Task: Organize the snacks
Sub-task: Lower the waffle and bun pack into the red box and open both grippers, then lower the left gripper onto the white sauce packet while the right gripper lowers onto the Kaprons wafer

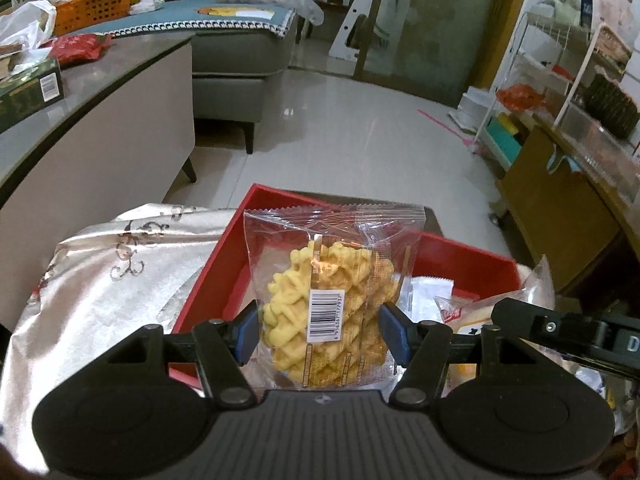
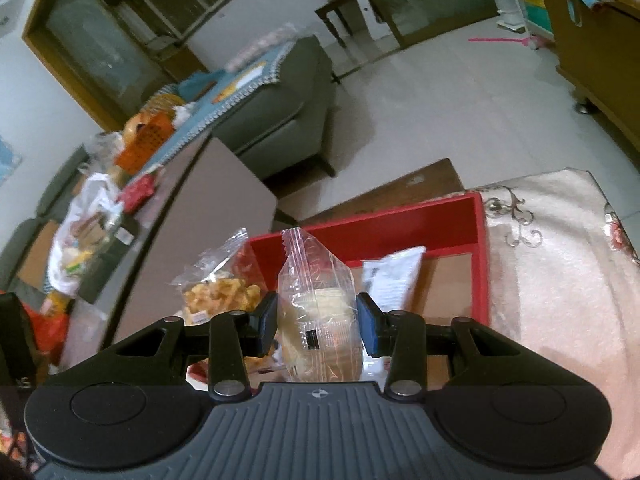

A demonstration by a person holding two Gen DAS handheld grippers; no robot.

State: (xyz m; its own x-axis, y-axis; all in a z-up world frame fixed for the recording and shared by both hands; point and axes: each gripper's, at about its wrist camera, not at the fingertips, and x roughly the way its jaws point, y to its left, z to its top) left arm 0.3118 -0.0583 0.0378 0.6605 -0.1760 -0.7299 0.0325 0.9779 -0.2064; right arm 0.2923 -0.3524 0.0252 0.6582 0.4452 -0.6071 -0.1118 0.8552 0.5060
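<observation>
My left gripper is shut on a clear packet of yellow waffle-pattern cookies and holds it upright above a red box. My right gripper is shut on a clear packet with a pale round biscuit and holds it over the near left part of the same red box. A white packet lies inside the box. A clear bag of golden fried snacks sits at the box's left edge. The right gripper's body shows at the right of the left wrist view.
The red box rests on a pale embroidered cloth. A grey-topped low table with snack bags, a green box and an orange basket stands nearby. A grey sofa, tiled floor and a wooden cabinet lie beyond.
</observation>
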